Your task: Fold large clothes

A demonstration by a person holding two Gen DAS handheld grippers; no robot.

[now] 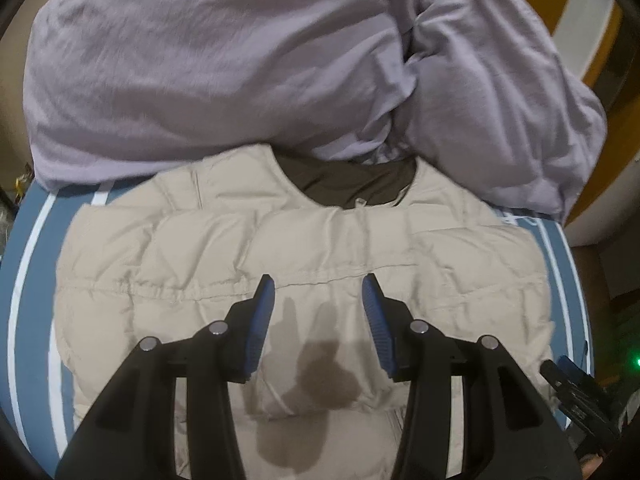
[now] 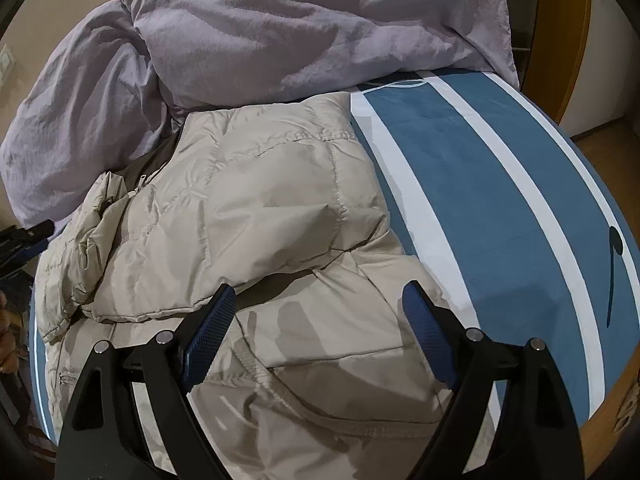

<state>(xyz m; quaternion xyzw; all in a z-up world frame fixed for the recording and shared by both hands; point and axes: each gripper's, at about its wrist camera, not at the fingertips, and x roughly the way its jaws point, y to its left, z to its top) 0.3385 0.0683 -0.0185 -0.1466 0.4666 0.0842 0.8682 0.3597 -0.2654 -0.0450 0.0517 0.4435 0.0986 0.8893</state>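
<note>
A beige quilted puffer jacket (image 1: 304, 248) with a dark brown lining at the collar (image 1: 352, 184) lies spread on the bed. My left gripper (image 1: 318, 284) is open and empty, hovering over the jacket's middle. In the right wrist view the jacket (image 2: 256, 208) has its sleeves folded in over the body. My right gripper (image 2: 318, 294) is open and empty above the jacket's lower right part. The right gripper's tip also shows at the lower right of the left wrist view (image 1: 568, 376).
A crumpled lilac duvet (image 1: 240, 60) is piled at the far side of the bed, touching the jacket's collar; it also shows in the right wrist view (image 2: 280, 28). The blue sheet with white stripes (image 2: 500, 168) extends right of the jacket. The wooden floor (image 2: 608, 136) lies beyond the bed edge.
</note>
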